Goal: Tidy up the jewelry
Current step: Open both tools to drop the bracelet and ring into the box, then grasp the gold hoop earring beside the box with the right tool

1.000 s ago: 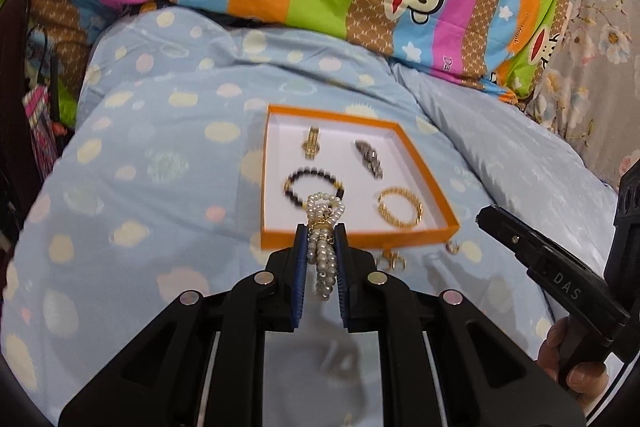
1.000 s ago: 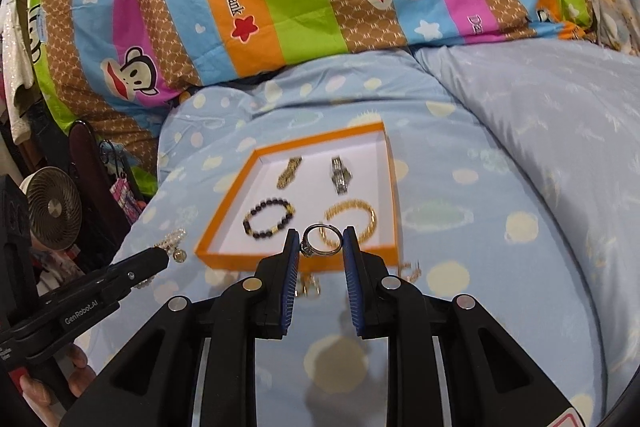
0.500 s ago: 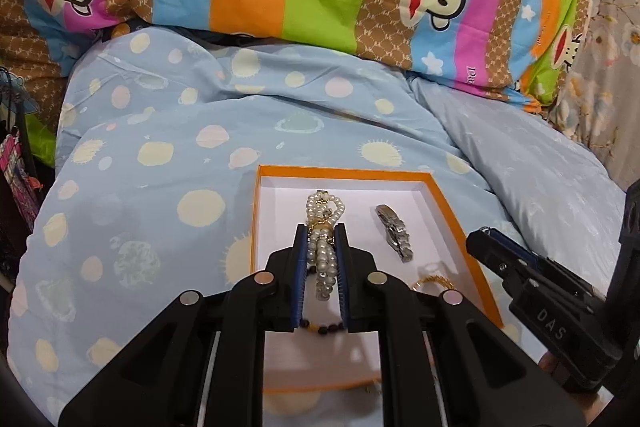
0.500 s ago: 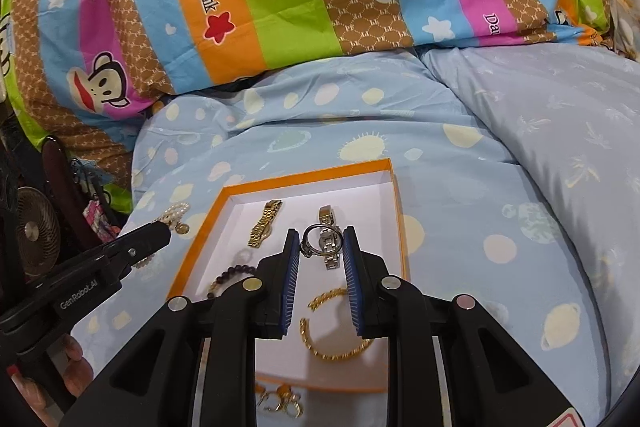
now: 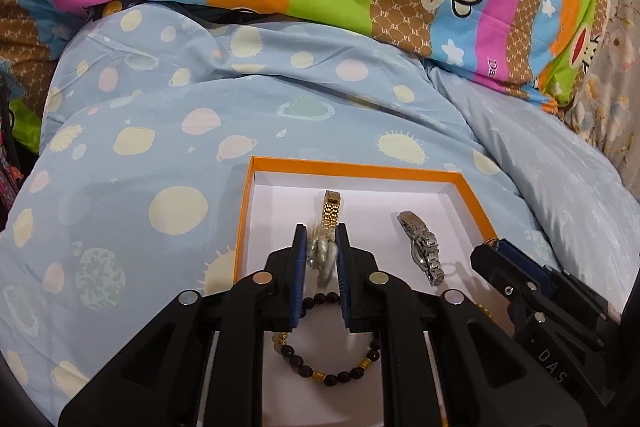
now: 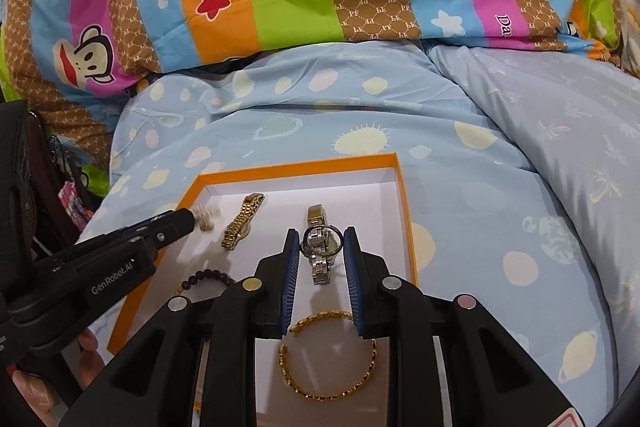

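Both grippers have moved forward in the last second and now hang over the orange box (image 6: pixel 407 223) instead of short of its near edge, so both drop-offs look close.

Going left to right: the left gripper (image 5: pixel 322 259) is pinching a pearl bracelet (image 5: pixel 321 255) (blurry, probably swinging) above the gold watch (image 5: pixel 330 211) at the far left of the box. The right gripper (image 6: pixel 322 251) is pinching a silver ring (image 6: pixel 321 240) right over the silver watch (image 6: pixel 319 247).

Count inside the box: two watches, one dark bead bracelet (image 5: pixel 320 359) near left, one gold chain bracelet (image 6: pixel 328 363) near right. Held in the air: one pearl bracelet, one ring.
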Demonstrator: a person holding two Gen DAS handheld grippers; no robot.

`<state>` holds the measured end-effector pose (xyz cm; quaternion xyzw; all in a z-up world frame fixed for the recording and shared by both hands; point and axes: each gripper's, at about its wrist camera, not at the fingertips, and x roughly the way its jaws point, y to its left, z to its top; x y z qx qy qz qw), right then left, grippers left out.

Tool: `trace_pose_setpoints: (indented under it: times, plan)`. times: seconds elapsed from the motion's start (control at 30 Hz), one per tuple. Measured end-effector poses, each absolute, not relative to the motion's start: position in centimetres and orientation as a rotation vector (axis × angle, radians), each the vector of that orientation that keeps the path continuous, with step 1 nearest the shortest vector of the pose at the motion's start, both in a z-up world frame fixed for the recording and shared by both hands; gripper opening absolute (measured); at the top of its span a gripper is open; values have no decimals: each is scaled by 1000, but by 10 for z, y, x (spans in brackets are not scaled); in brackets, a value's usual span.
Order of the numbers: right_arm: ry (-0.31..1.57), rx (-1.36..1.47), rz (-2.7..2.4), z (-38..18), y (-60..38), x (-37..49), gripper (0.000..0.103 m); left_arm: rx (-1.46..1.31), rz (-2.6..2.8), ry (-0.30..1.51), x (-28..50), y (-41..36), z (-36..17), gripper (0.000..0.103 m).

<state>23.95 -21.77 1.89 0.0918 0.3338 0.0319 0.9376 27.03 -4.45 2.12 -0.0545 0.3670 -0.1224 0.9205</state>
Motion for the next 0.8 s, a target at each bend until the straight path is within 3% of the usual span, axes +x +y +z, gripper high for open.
trace_pose_setpoints:
  times: [0.03, 0.13, 0.23, 0.8]
  plan:
    - [679, 187, 59, 19, -218, 240, 27, -118, -245, 752, 270, -43, 22, 29]
    - [656, 208, 45, 20, -224, 236, 38, -141, -223, 723, 267, -37, 26, 43]
    - [632, 226, 33, 24, -230, 230, 44, -163, -209, 699, 262, -30, 33, 43]
    - [663, 289, 0, 15, -251, 141, 45, -153, -155, 687, 169, 16, 25, 44]
